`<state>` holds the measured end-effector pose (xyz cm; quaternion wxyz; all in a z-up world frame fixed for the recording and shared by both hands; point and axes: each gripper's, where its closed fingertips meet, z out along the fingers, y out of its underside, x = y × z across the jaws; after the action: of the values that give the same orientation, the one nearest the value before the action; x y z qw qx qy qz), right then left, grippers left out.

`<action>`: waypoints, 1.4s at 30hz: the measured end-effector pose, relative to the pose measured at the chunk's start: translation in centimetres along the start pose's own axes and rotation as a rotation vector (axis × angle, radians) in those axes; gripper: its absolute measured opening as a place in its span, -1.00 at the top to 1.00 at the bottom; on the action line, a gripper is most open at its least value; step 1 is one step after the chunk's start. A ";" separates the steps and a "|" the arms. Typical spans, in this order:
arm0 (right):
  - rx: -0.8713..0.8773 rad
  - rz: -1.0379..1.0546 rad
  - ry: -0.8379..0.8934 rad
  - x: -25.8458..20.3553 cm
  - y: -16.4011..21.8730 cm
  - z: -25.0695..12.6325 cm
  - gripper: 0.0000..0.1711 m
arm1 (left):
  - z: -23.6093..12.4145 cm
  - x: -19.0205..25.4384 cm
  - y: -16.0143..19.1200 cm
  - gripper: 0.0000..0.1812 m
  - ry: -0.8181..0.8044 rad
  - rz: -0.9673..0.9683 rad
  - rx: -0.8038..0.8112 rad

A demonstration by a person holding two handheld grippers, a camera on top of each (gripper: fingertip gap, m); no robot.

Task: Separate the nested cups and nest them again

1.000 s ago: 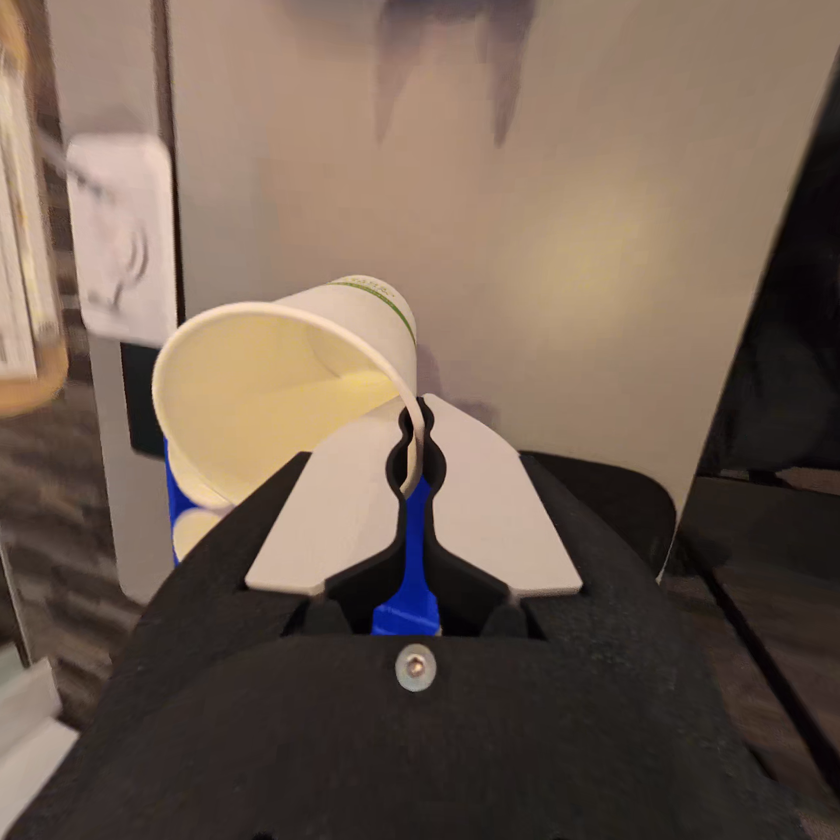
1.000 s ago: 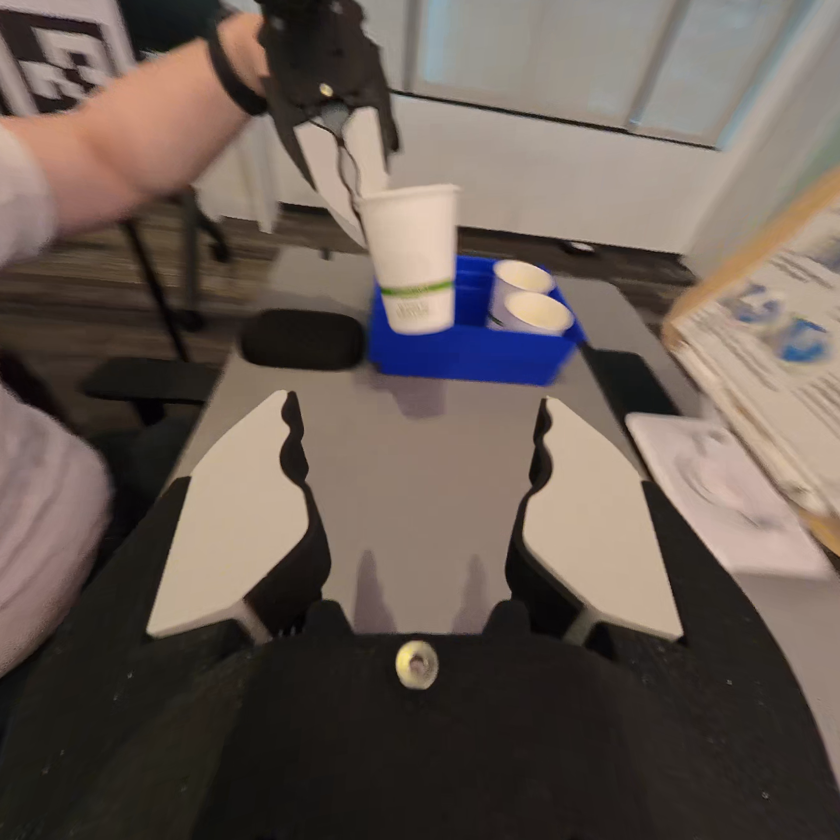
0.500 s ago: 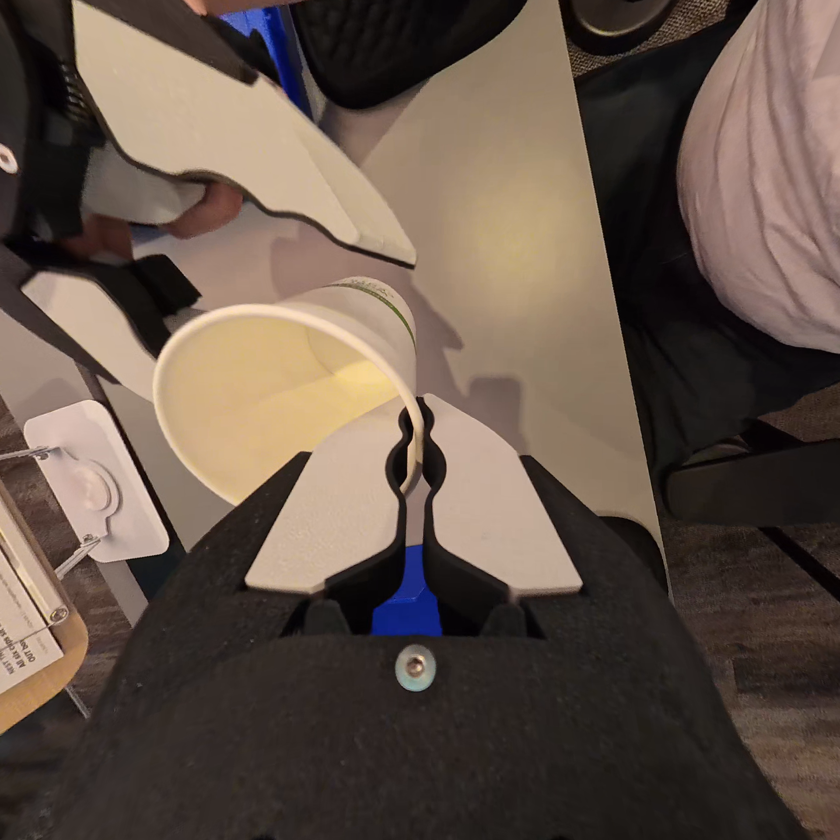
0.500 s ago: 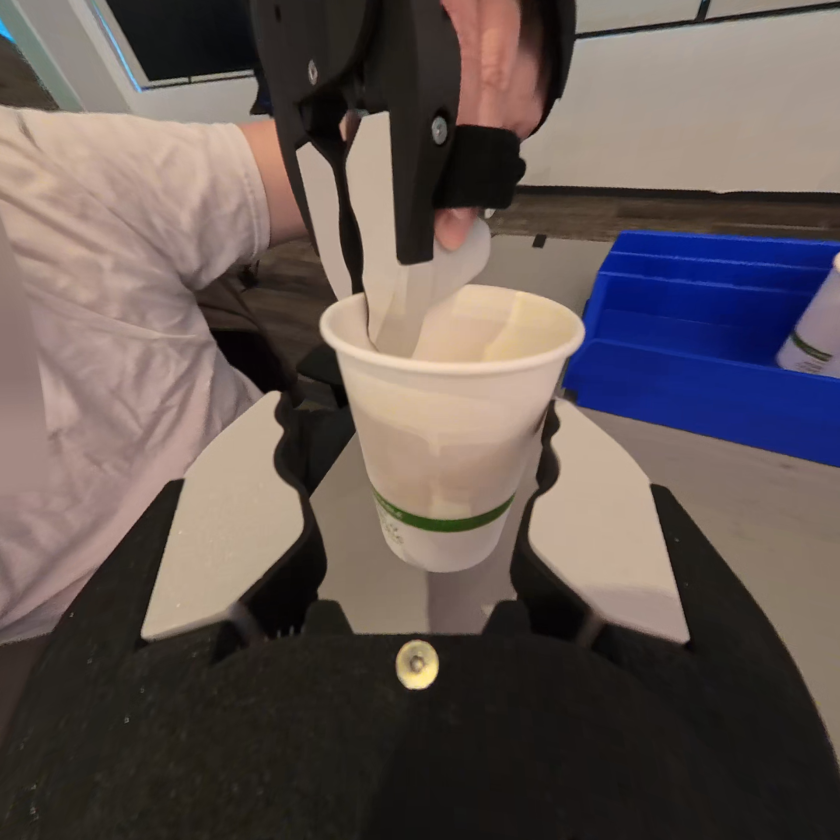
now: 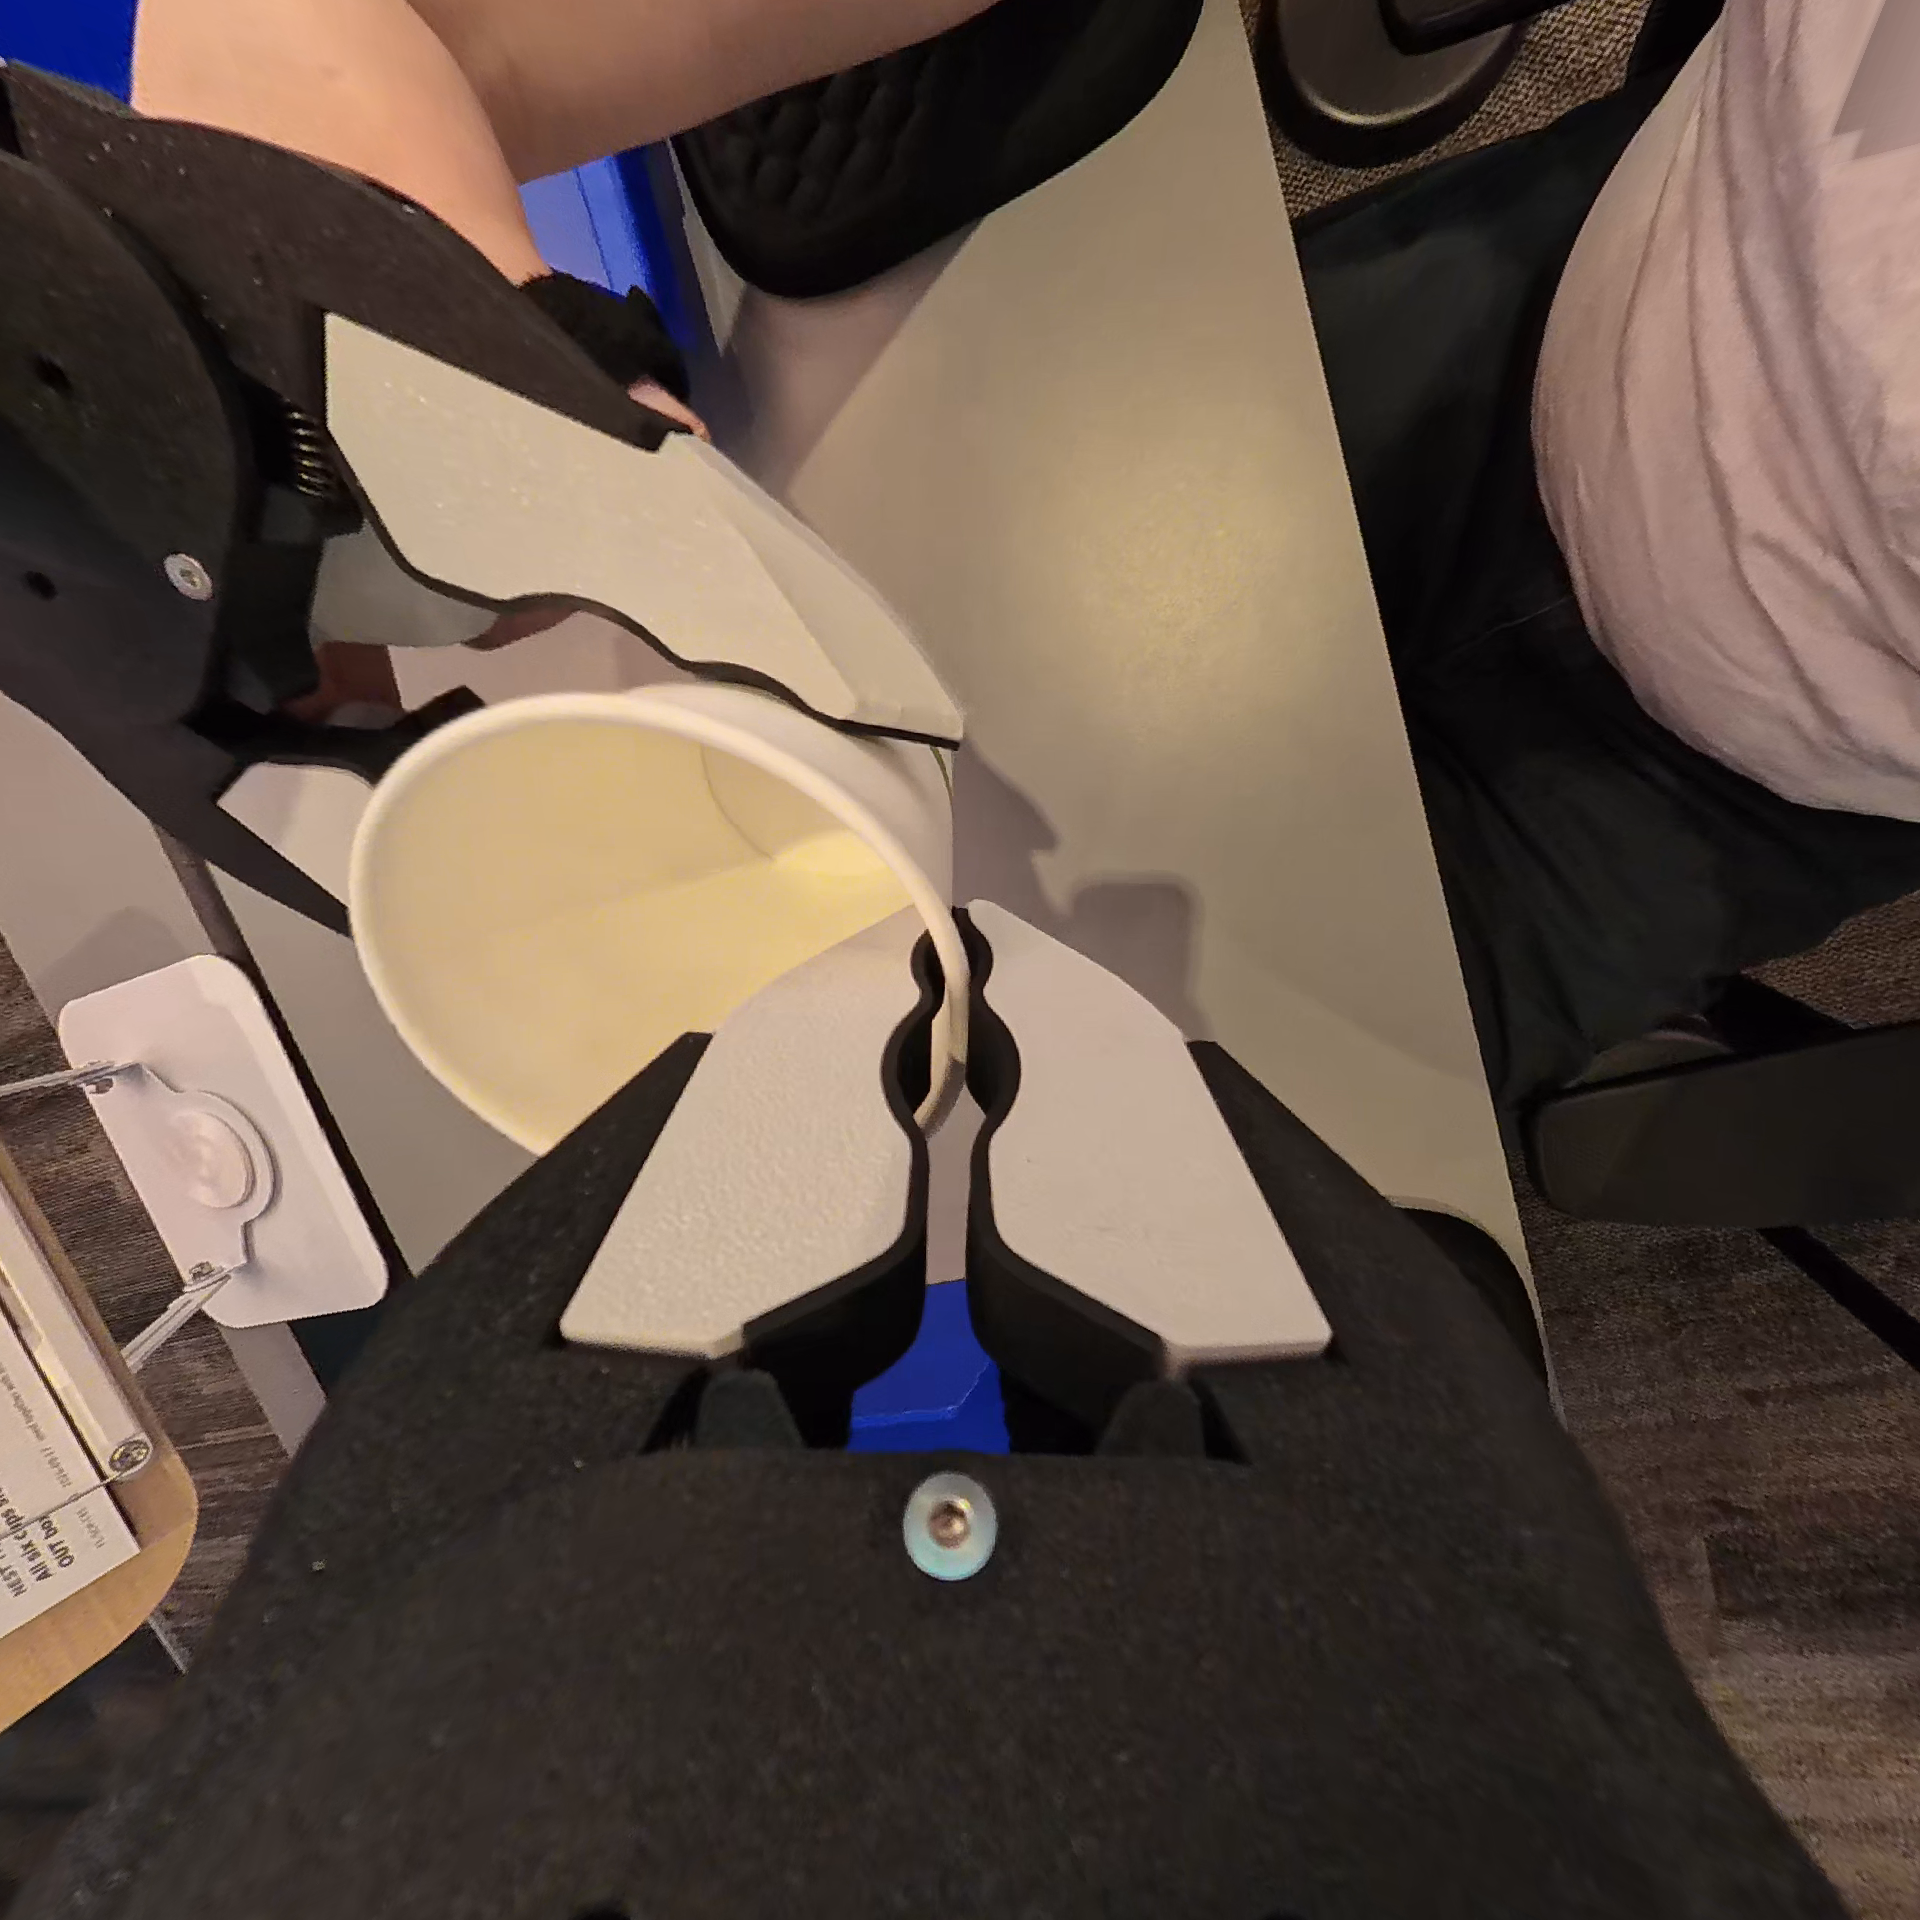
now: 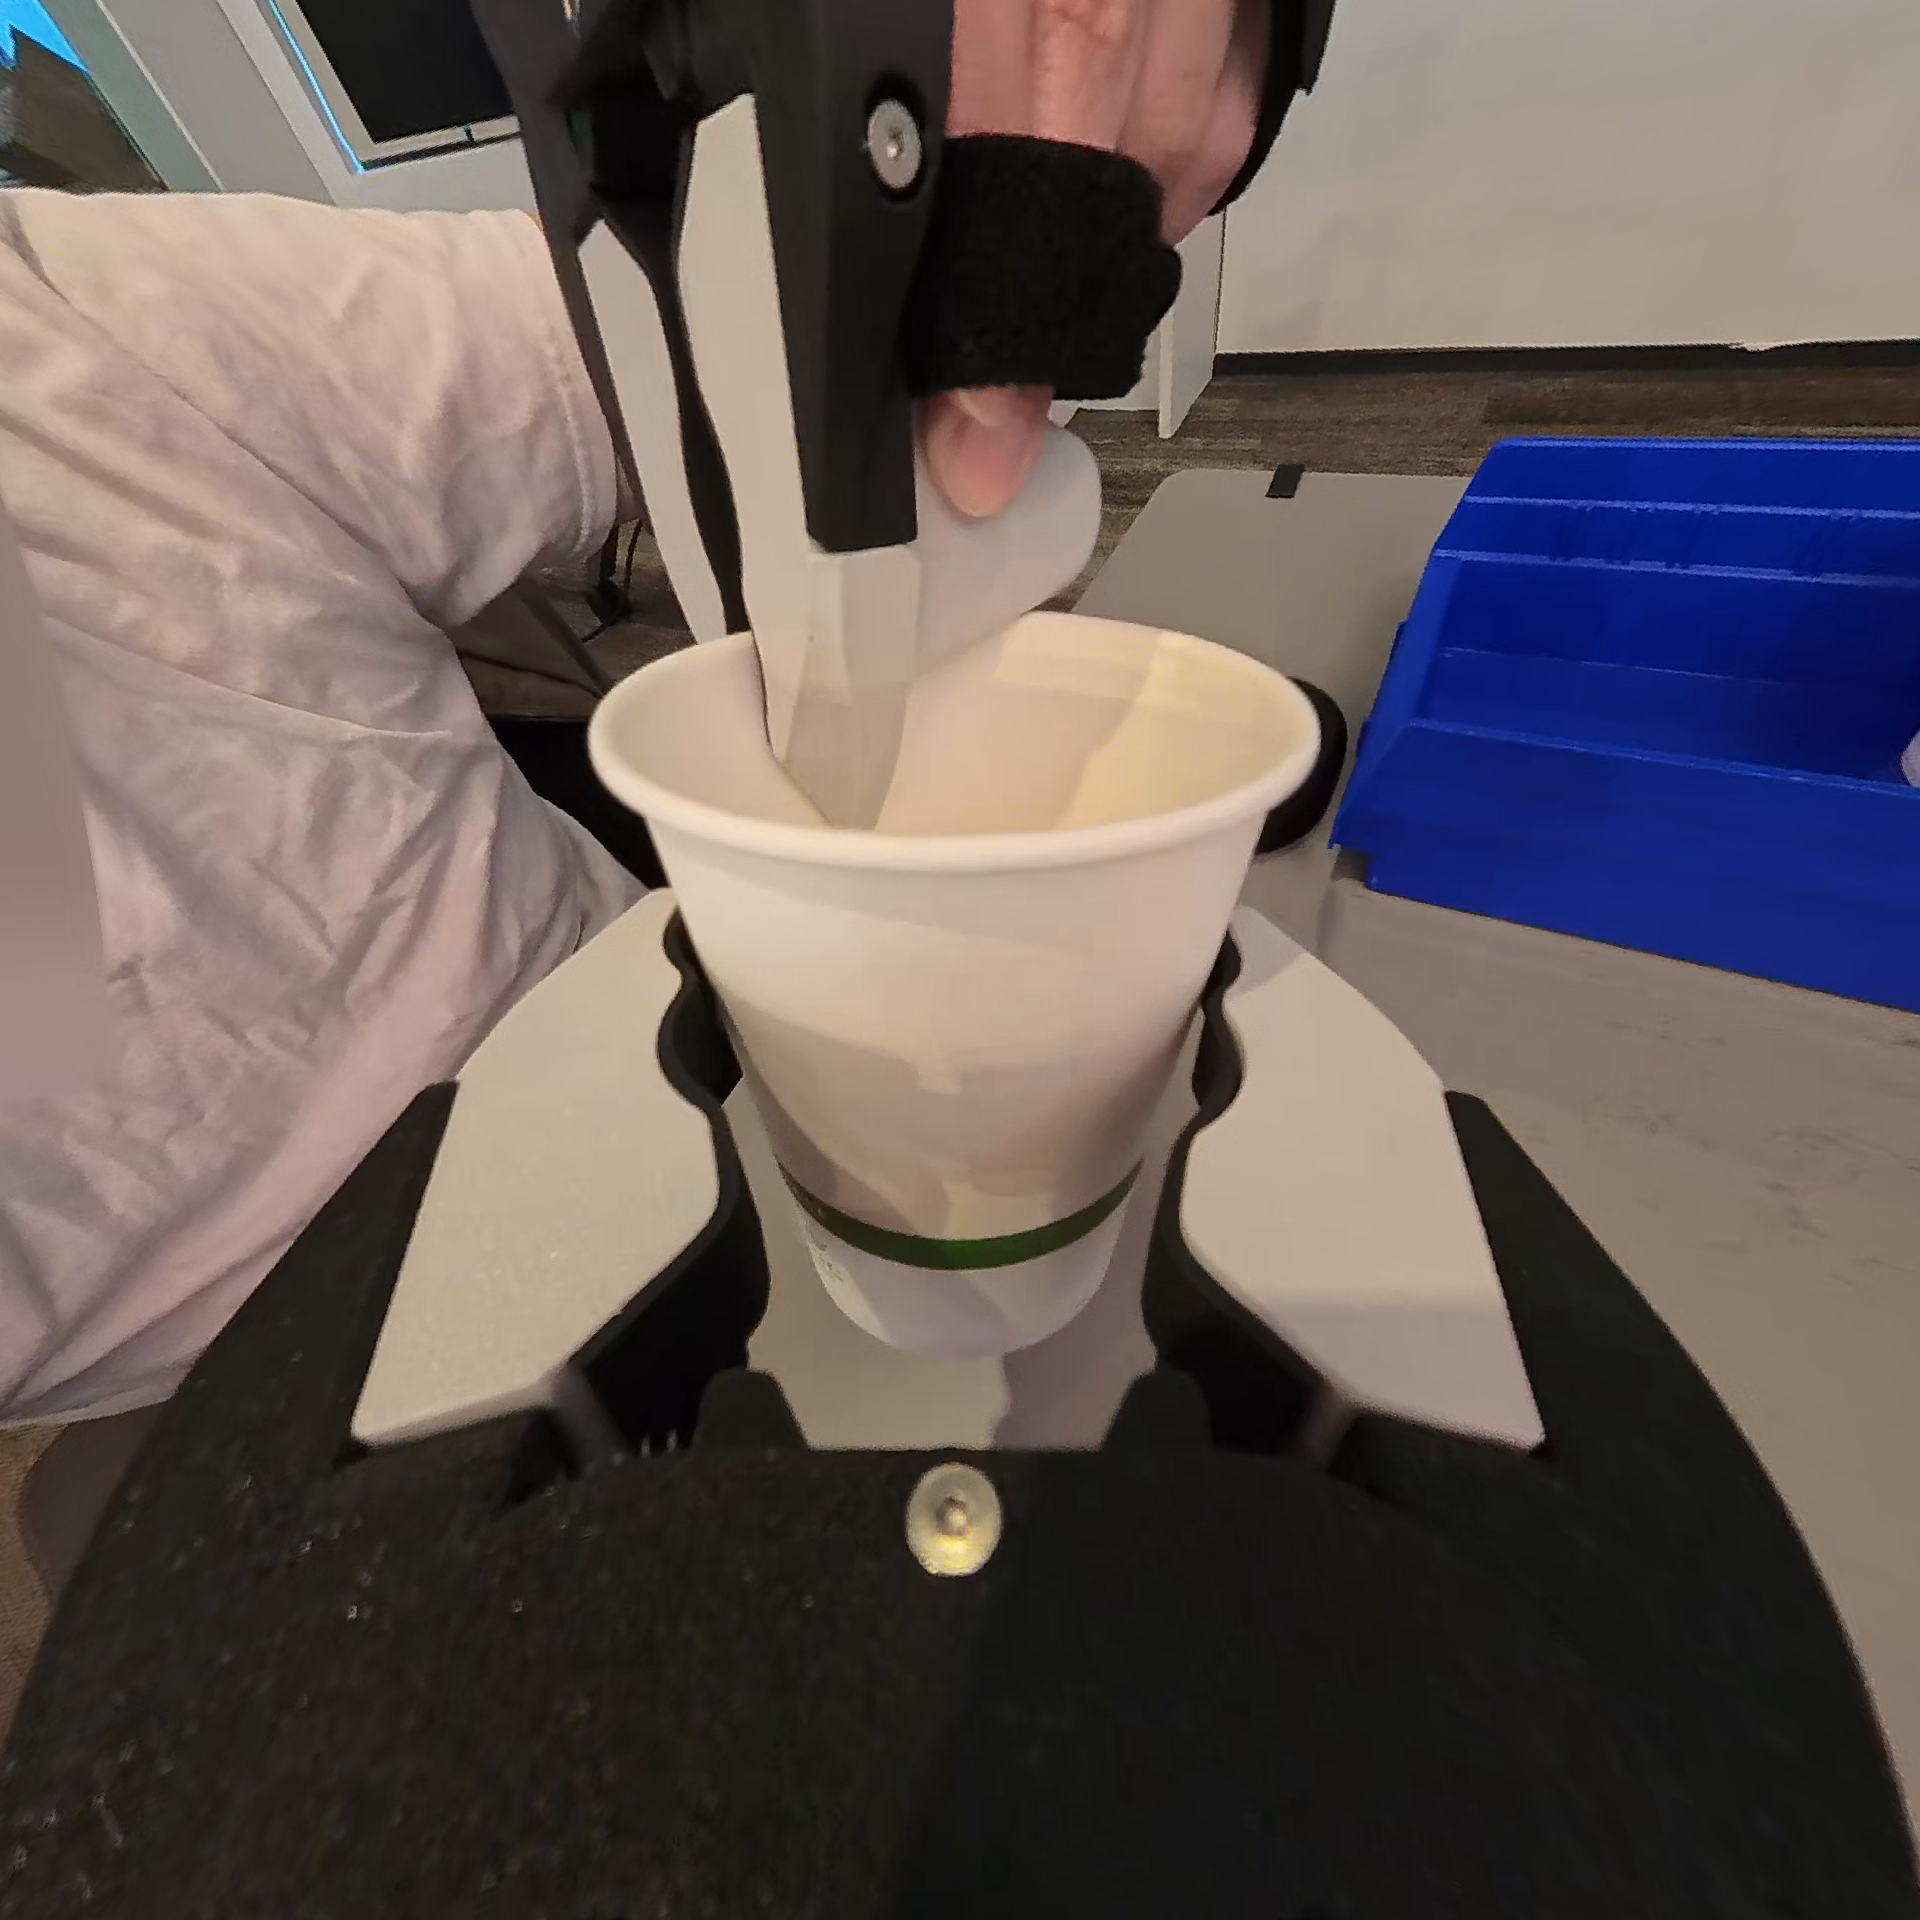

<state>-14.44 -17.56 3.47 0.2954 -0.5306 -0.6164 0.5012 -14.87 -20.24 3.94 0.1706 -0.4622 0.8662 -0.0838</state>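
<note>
A white paper cup [image 6: 956, 987] with a green band near its base hangs upright above the grey table [image 6: 1662, 1195]. My left gripper [image 5: 951, 925] is shut on the cup's rim [image 5: 961, 997], one finger inside and one outside; it reaches down from above in the right wrist view [image 6: 800, 727]. My right gripper [image 6: 951, 914] has its jaws against both sides of the cup's body. In the left wrist view one of its fingers [image 5: 623, 540] lies along the cup's [image 5: 582, 914] wall. I cannot tell whether another cup is nested inside.
A blue bin [image 6: 1662, 675] stands on the table to the right, with a cup just showing at the frame edge. A person in a white shirt [image 6: 260, 727] sits close on the left. A clipboard [image 5: 62, 1507] and a white tag [image 5: 208, 1143] lie beside the table.
The left gripper carried the cup from above the bin toward the right gripper. The right gripper's jaws, wide open before, have closed in on the cup's sides.
</note>
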 end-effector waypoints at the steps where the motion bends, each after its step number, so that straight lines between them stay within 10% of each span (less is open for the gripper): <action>1: 0.003 0.001 -0.002 0.0 0.0 0.0 -0.04 | 0.0 0.0 0.0 1.00 0.001 -0.002 0.003; 9: -0.007 0.003 0.013 0.4 0.0 -0.1 -0.02 | 0.0 -0.3 0.2 0.98 -0.013 -0.042 0.015; 16: -0.039 -0.002 0.109 1.6 0.5 -2.3 -0.02 | -2.0 -3.1 -0.6 0.59 -0.161 -0.124 0.159; 28: 0.424 0.017 1.382 7.0 2.6 -34.6 -0.03 | -10.0 -10.4 6.8 0.46 -0.632 -0.576 0.480; 42: 0.318 0.228 1.425 10.0 11.4 -36.9 -0.04 | -11.1 -11.1 8.6 0.47 -0.771 -0.693 0.568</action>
<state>20.07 2.40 3.05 0.6434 -0.7391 -0.1360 0.1458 -19.92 -6.39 14.07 0.5527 -0.6516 0.4839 -0.1895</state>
